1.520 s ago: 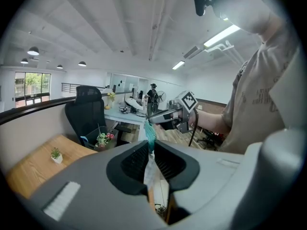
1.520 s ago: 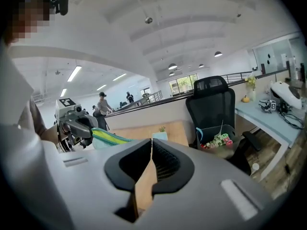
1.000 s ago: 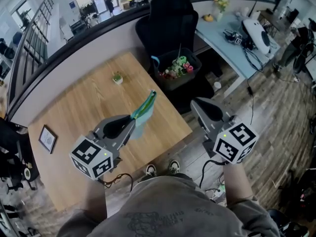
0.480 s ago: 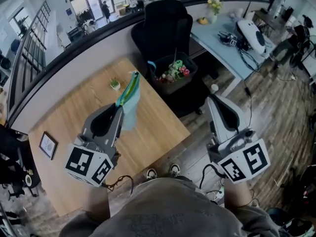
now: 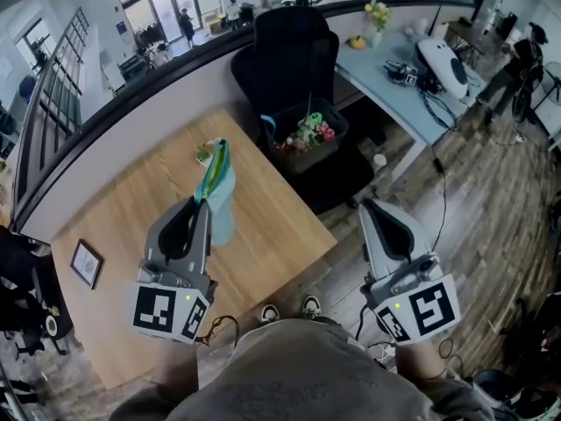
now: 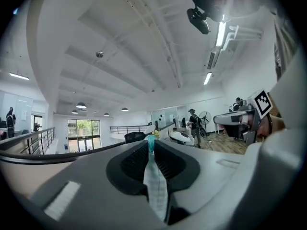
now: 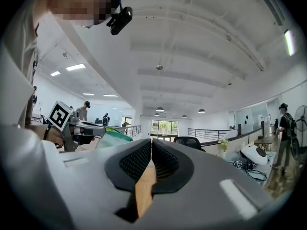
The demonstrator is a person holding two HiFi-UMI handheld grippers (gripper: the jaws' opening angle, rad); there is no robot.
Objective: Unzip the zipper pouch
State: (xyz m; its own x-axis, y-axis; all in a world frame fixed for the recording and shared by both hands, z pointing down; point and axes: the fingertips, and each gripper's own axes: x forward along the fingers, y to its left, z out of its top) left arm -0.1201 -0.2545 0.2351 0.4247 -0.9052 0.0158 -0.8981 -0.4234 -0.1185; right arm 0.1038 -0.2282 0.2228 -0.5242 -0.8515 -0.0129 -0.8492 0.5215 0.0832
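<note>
Pale blue-green fabric: one pouch (image 5: 223, 213), its teal-and-yellow zip edge (image 5: 213, 169) turned upward; pinched at one end in the left gripper (image 5: 204, 202), whose jaws are nearly closed and clamped on the cloth; held over the wooden desk (image 5: 123, 209), toward its far edge; right gripper (image 5: 372, 207) jaws together, nothing in them, just beyond the desk's right corner; potted plant (image 5: 205, 153) by the far edge; framed picture (image 5: 86, 264) at the left edge.

Bright, even light is cast by long white ceiling strip lights (image 6: 221, 34); corners are blackened, straight lines bowed.
</note>
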